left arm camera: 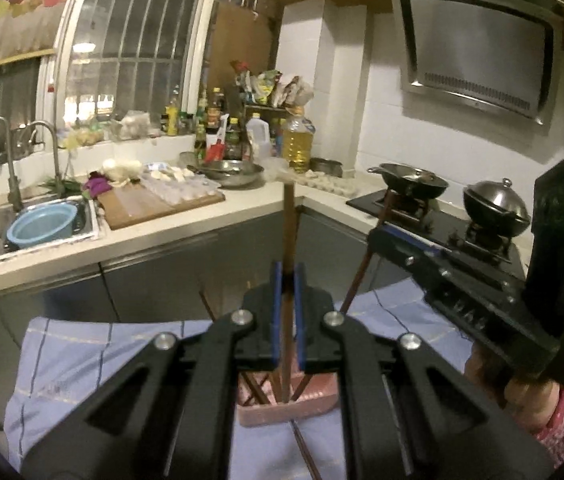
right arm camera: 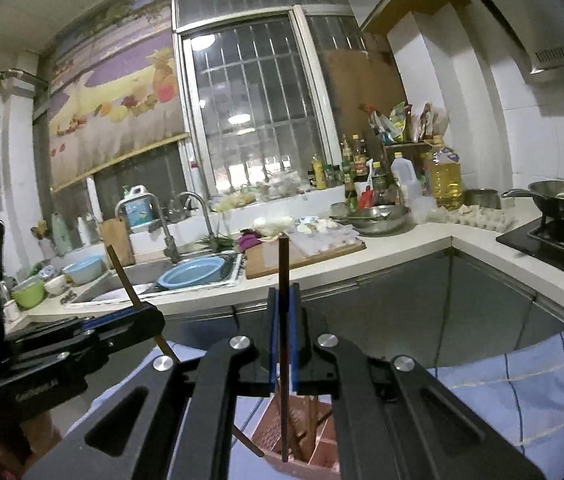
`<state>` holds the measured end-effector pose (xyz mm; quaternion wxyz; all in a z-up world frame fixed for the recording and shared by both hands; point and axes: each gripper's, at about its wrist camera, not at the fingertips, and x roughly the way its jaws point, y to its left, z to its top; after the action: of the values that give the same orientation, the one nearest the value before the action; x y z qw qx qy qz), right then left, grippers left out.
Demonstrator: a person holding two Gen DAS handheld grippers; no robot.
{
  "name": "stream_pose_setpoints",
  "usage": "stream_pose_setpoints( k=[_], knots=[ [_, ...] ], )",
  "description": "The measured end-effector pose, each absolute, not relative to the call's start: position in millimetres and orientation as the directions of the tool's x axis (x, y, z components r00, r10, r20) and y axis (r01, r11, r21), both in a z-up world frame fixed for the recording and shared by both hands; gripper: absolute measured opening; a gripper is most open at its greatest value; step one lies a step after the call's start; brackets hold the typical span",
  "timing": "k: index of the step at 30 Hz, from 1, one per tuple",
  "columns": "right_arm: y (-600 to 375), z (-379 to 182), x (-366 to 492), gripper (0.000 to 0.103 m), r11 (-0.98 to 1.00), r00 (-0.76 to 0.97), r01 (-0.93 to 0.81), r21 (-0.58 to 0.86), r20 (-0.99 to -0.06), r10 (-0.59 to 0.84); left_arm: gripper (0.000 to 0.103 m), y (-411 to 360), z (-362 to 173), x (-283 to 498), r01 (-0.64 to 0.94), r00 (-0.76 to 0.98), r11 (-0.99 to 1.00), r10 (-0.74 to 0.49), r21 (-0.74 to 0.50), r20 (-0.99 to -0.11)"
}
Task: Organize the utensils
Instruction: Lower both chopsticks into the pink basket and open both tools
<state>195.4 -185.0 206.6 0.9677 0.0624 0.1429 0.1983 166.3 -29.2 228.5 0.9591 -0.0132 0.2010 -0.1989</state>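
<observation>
The pink holder (left arm camera: 288, 410) sat low on the blue checked cloth (left arm camera: 93, 364), a few brown chopsticks (left arm camera: 259, 390) standing slanted in it, one more lying on the cloth just in front. Left tool (left arm camera: 288, 312) was clamped on a single brown chopstick (left arm camera: 288, 232) held near upright above the holder; right tool (right arm camera: 284, 336) was likewise closed on a darker chopstick (right arm camera: 283, 276) over the same holder. Judgement: thin, stiff, very light sticks – smooth finish, likely to pivot or slip between flat pads, so a mid-shaft pinch looks safest. Not fragile. Text: faint embossed lettering on the left tool's body in the right view – unreadable; bottle labels on the worktop (left arm camera: 185, 220) too small to read.
</observation>
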Motion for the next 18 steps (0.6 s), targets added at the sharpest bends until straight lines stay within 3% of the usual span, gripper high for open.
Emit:
stream_pose_setpoints(
  k=[3, 10, 12, 14, 15, 16, 18],
  knots=[
    [-181, 189, 218, 0.005, 0.919, 0.872, -0.354, 0.174, -0.294, 0.392, 0.005, -34, 215, 187, 0.360, 0.839, 0.928, -0.367, -0.097, -0.402],
    [-167, 138, 243, 0.006, 0.926, 0.841, -0.344, 0.152, -0.389, 0.377, 0.005, -53, 156, 230, 0.367, 0.751, 0.924, -0.362, -0.106, -0.552],
    [-168, 127, 250, 0.008, 0.921, 0.813, -0.342, 0.188, -0.431, 0.391, 0.013, -58, 136, 242, 0.340, 0.721, 0.935, -0.326, -0.097, -0.611],
    [-176, 123, 251, 0.015, 0.904, 0.790, -0.337, 0.262, -0.445, 0.423, 0.020, -54, 127, 245, 0.321, 0.710, 0.940, -0.319, -0.115, -0.628],
    [-179, 124, 248, 0.026, 0.900, 0.791, -0.334, 0.282, -0.436, 0.430, 0.021, -51, 127, 244, 0.315, 0.713, 0.941, -0.321, -0.123, -0.624],
    [-184, 128, 242, 0.043, 0.896, 0.803, -0.325, 0.303, -0.413, 0.431, 0.022, -46, 129, 240, 0.305, 0.724, 0.943, -0.320, -0.132, -0.611],
    [-191, 140, 228, 0.059, 0.895, 0.832, -0.323, 0.307, -0.359, 0.423, 0.026, -38, 140, 231, 0.291, 0.750, 0.946, -0.320, -0.145, -0.579]
  ],
)
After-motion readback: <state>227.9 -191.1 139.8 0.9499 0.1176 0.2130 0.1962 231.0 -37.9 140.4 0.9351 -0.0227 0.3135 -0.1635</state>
